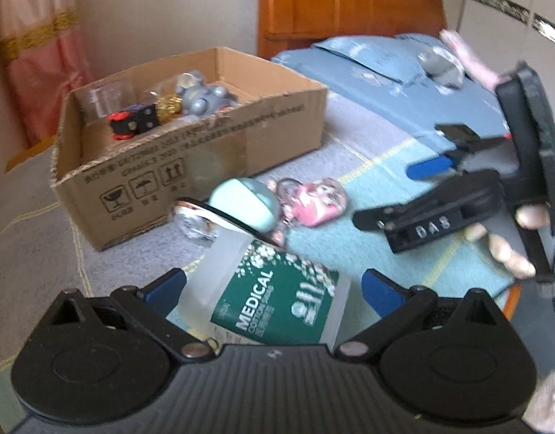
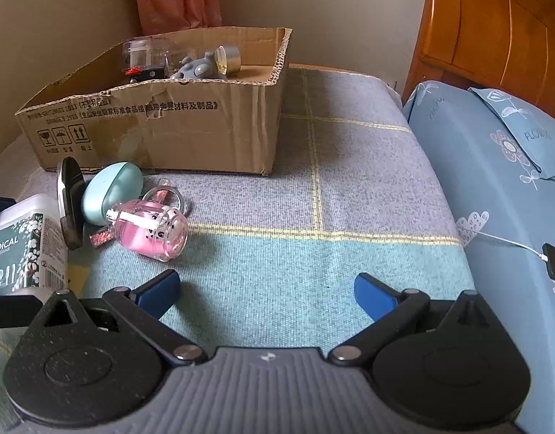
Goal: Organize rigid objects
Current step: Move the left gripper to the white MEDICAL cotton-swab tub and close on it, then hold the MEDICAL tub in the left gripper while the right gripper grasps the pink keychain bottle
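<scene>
Soft daylight, moderately bright, left wrist view smeared by motion blur, cardboard box (image 1: 190,137) print unreadable there, right wrist view sharp, faint bright band across the blanket (image 2: 313,231), strong fisheye bending with dark vignetted corners in both

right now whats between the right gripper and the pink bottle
Nothing: in the right wrist view only bare blanket lies between the open right gripper and the pink bottle.

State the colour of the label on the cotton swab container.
Dark green with white flowers on the cotton swab container; clearest in the left wrist view.
</scene>
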Demonstrator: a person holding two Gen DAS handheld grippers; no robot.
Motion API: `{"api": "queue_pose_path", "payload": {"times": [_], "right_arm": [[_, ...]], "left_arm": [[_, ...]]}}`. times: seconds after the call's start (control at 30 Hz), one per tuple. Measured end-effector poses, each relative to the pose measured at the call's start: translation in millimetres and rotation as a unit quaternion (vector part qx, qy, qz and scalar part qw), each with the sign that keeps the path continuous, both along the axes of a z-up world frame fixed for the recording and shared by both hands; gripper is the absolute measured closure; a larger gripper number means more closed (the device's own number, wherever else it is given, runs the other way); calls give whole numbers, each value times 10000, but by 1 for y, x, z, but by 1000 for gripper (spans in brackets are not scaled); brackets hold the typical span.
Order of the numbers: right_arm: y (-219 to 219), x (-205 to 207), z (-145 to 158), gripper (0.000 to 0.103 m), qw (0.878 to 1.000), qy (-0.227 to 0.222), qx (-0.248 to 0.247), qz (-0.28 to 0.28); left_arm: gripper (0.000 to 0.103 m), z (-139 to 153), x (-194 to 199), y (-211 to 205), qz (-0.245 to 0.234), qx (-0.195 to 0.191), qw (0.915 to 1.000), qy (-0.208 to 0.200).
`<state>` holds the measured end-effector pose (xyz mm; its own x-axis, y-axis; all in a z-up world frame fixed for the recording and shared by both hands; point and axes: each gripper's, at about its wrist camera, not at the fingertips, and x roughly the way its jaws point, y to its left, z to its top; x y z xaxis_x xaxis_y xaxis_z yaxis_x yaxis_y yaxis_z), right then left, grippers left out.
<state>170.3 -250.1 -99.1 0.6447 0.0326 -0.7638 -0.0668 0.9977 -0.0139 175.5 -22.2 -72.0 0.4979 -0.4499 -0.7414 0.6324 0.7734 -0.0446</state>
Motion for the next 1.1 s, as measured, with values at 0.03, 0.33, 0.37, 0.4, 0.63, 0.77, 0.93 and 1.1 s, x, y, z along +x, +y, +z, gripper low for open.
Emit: {"api": "queue_pose_path", "payload": {"times": [0.03,0.33,0.37,0.4,0.63,0.77,0.93,1.1], "right_arm": [[-1,-1,0,0,10000,-11,3,12],[-4,-2,-1,0,9999,-110,7,105],[-4,-3,-1,0,9999,-116,7,121],[-4,-4,-1,0,9998,-119,8,129],[1,-10,-2,0,9996,-159,19,253],[12,-11,-2,0,9991,-164,26,400],[35,-3,-2,0,9978,-210,37,624],[51,11,-4,0,9984,-352,72,430]], "left_arm": [[1,0,-2,0,-104,-10,9999,45],[4,-10,0,-14,-394,424,9982,-135],[6,-12,1,-15,-388,451,9981,-144],[12,-13,2,-16,-361,460,9982,-141],[17,-13,-2,-4,124,474,9987,-159],[17,-13,-1,20,710,467,9963,-107],[17,-13,3,47,1366,436,9897,-31],[17,-14,4,55,1607,298,9866,1]]}}
